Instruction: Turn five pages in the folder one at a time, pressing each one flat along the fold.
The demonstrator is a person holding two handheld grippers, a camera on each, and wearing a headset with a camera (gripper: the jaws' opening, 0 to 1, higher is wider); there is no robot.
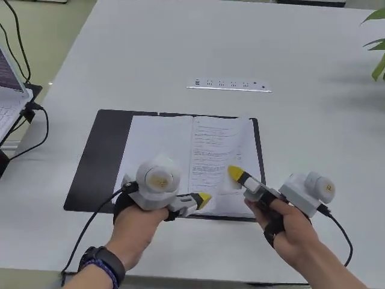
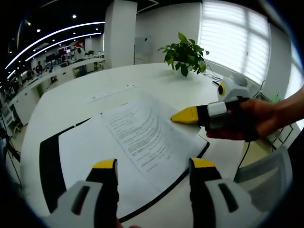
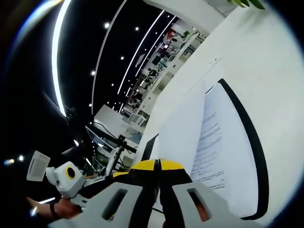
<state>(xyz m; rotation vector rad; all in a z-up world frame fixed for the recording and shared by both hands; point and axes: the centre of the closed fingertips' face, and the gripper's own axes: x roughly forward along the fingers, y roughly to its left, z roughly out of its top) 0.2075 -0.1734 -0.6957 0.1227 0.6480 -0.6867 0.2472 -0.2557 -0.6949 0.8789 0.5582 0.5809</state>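
The black folder (image 1: 96, 162) lies open on the white table, a blank page (image 1: 156, 147) on its left side and a printed page (image 1: 216, 150) on its right. My left gripper (image 1: 202, 201) hovers at the folder's near edge close to the fold; in its own view my left gripper (image 2: 153, 164) is open above the pages (image 2: 137, 137). My right gripper (image 1: 234, 174) is shut, its yellow tip at the lower right part of the printed page. The right gripper (image 2: 187, 115) reaches in over the page edge in the left gripper view. Its jaws (image 3: 156, 165) are pressed together; paper between them cannot be made out.
A socket strip (image 1: 228, 84) is set into the table beyond the folder. A laptop (image 1: 9, 90) with cables sits at the left edge. A potted plant (image 2: 185, 54) stands at the far right. The table edge runs near my hands.
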